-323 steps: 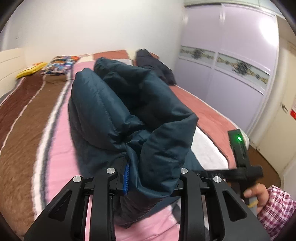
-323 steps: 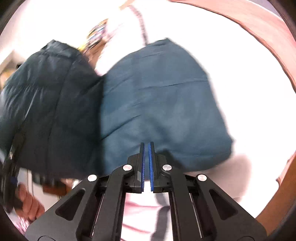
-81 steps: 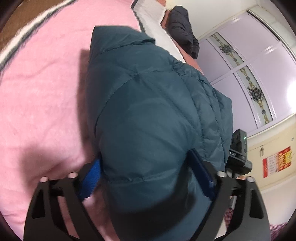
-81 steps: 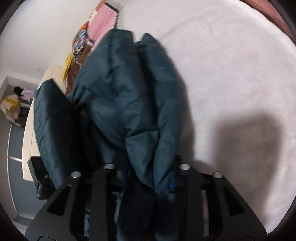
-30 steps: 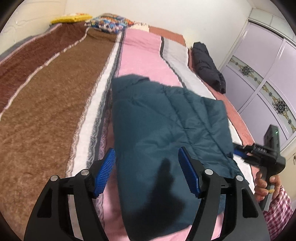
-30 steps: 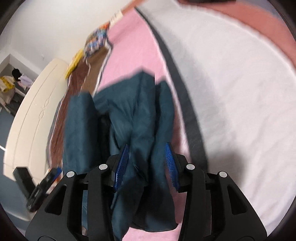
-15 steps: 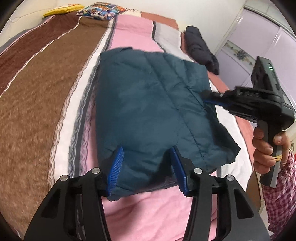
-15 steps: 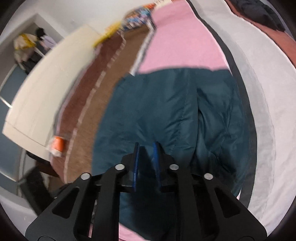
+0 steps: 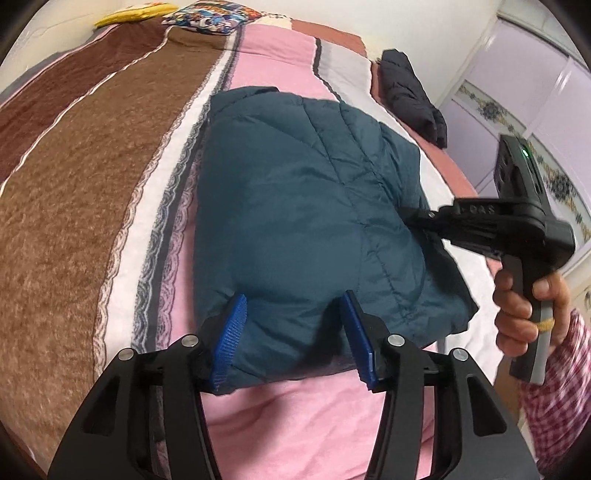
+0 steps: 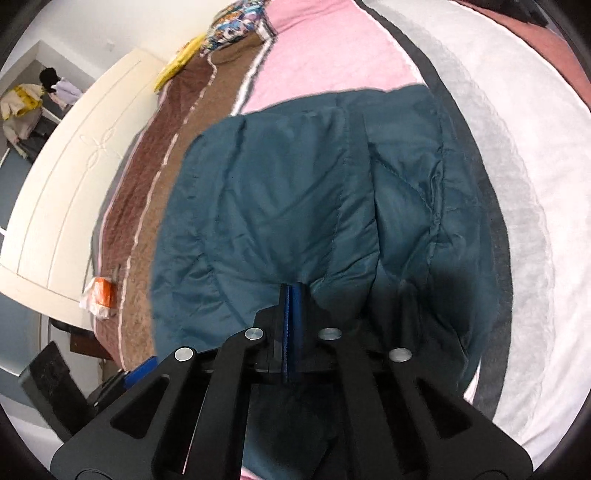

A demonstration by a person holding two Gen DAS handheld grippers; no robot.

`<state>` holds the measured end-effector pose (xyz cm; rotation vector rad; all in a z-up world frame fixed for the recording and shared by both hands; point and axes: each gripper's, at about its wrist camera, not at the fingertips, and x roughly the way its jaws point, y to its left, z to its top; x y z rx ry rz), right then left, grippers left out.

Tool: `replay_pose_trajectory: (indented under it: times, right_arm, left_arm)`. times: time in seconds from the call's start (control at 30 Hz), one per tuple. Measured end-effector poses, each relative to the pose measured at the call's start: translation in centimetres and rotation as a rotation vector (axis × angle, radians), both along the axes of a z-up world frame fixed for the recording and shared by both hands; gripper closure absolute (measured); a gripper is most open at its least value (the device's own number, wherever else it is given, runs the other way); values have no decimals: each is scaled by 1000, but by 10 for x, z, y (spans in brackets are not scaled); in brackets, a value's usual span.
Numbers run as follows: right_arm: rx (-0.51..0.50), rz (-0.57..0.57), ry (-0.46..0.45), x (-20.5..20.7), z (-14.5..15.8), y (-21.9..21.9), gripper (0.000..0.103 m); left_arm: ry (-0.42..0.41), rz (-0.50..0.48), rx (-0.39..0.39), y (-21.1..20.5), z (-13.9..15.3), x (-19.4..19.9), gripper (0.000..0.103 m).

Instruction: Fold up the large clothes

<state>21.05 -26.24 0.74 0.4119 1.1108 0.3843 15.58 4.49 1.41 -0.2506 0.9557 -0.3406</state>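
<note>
A teal puffer jacket (image 9: 295,192) lies folded into a thick block on the striped bed cover (image 9: 92,184). My left gripper (image 9: 293,332) straddles its near edge. Both blue pads (image 9: 229,332) press into the padded bulge between them, and the jaws are easing open slightly. My right gripper (image 9: 417,214) comes in from the right, held by a hand (image 9: 517,306) in a checked sleeve. In the right wrist view its tips (image 10: 291,291) are shut on a pinch of the jacket (image 10: 295,177), with creases spreading out from them.
A black garment (image 9: 410,92) lies at the bed's far right, near lilac wardrobe doors (image 9: 535,92). Patterned pillows (image 9: 214,16) sit at the head. A cream bed board (image 10: 62,177) and an orange packet (image 10: 101,291) are off the bed's left side.
The left gripper came down onto the jacket's near edge and its jaws narrowed around it. The right gripper swung in over the jacket and closed its jaws.
</note>
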Motion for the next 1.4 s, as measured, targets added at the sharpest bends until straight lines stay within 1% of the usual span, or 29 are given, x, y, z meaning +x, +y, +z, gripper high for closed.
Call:
replay_pose_trajectory:
  times: [0.03,0.1,0.2,0.3,0.37,0.43,0.53,0.63,0.7,0.77,0.8,0.87,0.93,1.0,1.13,1.3,1.4]
  right_arm:
    - [-3,0,-16,-5,6,0,98]
    - [-6,14,-46,-17,17,-1,98]
    - [1,31,-64,-36,29,-2,98]
    - [40,69,-82,-71,40,-2,98]
    - [26,79,-97,-93,41,-3,98]
    - [-10,76,-95,-112,36,-4,98]
    - [-51,30,-38,-121,14,-11,98]
    - [-50,6,6,-122,-4,-16,98]
    - [-55,0,21,-121,-9,-16,98]
    - [-58,-3,21,-123,-8,-15,98]
    - [-59,-3,11,-126,-4,-14,98]
    - [-72,3,-14,-135,4,-11,92]
    - [-103,6,-57,-147,15,-6,77]
    - [-154,16,-115,-165,24,0,73]
    - [-248,30,-174,-196,23,13,73]
    - [-289,22,-179,-220,11,18,73]
    - [-316,18,-188,-229,6,21,73]
  left_arm:
    - [-3,6,-8,1,3,-3,49]
    - [-16,11,4,1,7,-7,47]
    - [-31,17,12,0,15,-16,46]
    - [-52,20,4,1,25,-27,46]
    - [-61,20,-3,2,29,-34,45]
    - [-58,21,-9,2,30,-40,45]
    - [-40,20,3,-1,24,-49,45]
    - [-28,7,5,-5,22,-58,45]
    - [-26,1,11,-7,21,-64,45]
    - [-23,-5,13,-10,22,-69,44]
    - [-23,-3,18,-12,22,-72,41]
    - [-25,1,39,-16,22,-80,40]
    - [-32,8,66,-22,23,-86,39]
    - [-40,16,84,-25,24,-92,39]
    - [-37,47,97,-29,23,-102,39]
    - [-51,74,148,-36,21,-115,39]
    - [-40,87,149,-39,19,-122,39]
